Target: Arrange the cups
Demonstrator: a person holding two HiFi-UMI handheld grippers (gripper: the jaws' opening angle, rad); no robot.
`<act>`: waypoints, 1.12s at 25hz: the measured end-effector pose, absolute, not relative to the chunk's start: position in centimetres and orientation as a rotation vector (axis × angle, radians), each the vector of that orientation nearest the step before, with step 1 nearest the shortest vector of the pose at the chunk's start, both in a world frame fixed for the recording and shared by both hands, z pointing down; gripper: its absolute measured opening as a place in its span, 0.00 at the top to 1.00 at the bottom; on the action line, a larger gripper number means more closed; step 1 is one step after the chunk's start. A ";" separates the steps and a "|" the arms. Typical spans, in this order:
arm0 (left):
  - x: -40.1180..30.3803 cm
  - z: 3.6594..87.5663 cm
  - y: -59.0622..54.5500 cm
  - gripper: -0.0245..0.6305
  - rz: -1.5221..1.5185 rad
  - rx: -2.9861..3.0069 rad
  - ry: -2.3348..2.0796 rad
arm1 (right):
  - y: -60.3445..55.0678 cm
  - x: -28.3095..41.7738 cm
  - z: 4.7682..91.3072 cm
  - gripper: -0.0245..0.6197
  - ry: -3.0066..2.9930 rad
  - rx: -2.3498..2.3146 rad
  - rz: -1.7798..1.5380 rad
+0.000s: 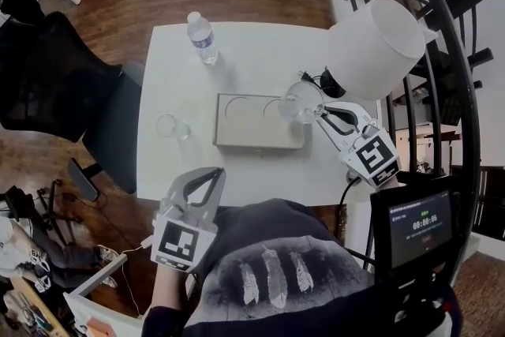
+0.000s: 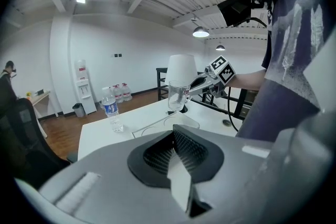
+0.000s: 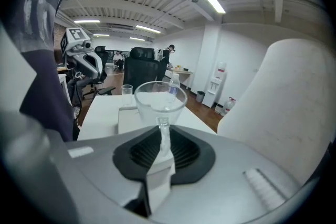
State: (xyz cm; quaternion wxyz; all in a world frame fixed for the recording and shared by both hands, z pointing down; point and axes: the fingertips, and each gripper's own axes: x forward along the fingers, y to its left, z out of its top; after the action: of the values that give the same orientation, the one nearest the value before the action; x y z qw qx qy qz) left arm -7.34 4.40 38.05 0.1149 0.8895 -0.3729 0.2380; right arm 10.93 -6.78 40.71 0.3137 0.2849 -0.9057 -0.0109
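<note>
My right gripper (image 1: 322, 114) is shut on the rim of a clear glass cup (image 1: 301, 102), holding it in the air over the right end of a grey tray (image 1: 259, 136) with two round recesses. The same cup (image 3: 160, 103) fills the middle of the right gripper view, its wall pinched between the pads. From the left gripper view it (image 2: 178, 96) hangs above the tray (image 2: 157, 126). A second clear cup (image 1: 168, 125) stands on the white table (image 1: 181, 170) left of the tray. My left gripper (image 1: 202, 187) hovers shut and empty at the table's near edge.
A water bottle (image 1: 203, 37) stands at the table's far side. A large white lamp shade (image 1: 374, 48) rises at the right, close beside my right gripper. A black office chair (image 1: 63, 83) sits to the left, a metal stair rail (image 1: 442, 28) to the right.
</note>
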 end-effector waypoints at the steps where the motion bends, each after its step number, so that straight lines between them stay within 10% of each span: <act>1: -7.9 38.2 4.6 0.94 0.695 2.603 -1.099 | -6.8 10.3 40.9 0.89 -2.387 0.742 -0.033; 28: -9.2 39.0 4.5 0.94 0.718 2.571 -1.108 | -6.6 8.1 46.0 0.89 -2.356 0.590 0.017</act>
State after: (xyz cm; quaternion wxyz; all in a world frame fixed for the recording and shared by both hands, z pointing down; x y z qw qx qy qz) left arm -9.19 4.51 39.01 0.1253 0.8826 -0.3804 0.2464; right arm 8.11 -6.56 45.98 0.3490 0.2277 -0.9090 0.0065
